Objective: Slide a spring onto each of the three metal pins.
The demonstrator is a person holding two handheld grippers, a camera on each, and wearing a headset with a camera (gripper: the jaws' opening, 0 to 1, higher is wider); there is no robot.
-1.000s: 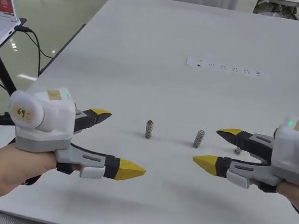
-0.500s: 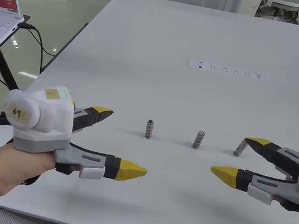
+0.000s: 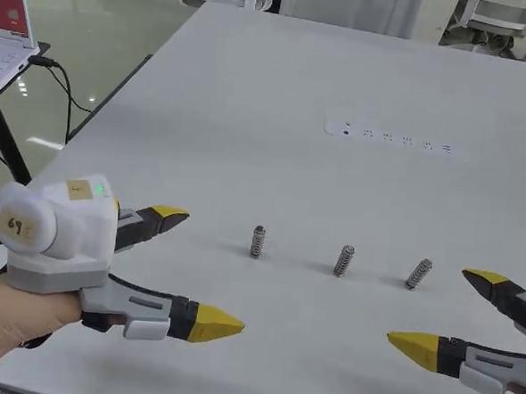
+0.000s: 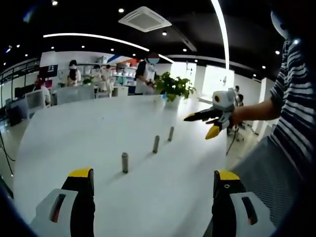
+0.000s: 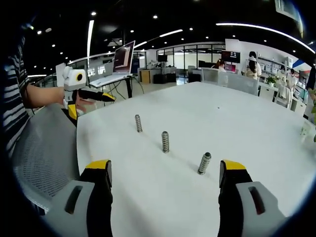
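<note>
Our left gripper (image 4: 153,174) holds its two yellow-tipped grey jaws spread wide over the white tabletop (image 4: 74,133). Ahead stand three small grey metal springs in a row: nearest spring (image 4: 125,162), middle spring (image 4: 156,143), far spring (image 4: 171,133). We cannot make out any pins inside them. Beyond, the white right gripper (image 4: 198,126) hovers with its jaws parted, held by a person in a striped shirt (image 4: 291,98).

It was an open-plan office: a long white table (image 3: 251,98) with a built-in socket strip (image 3: 396,140), a laptop (image 5: 123,58) on a stand, a potted plant (image 4: 174,89) — and, overhead, a ceiling air vent (image 4: 144,19) and strip lights (image 4: 222,29), with people (image 4: 147,74) standing beyond.
</note>
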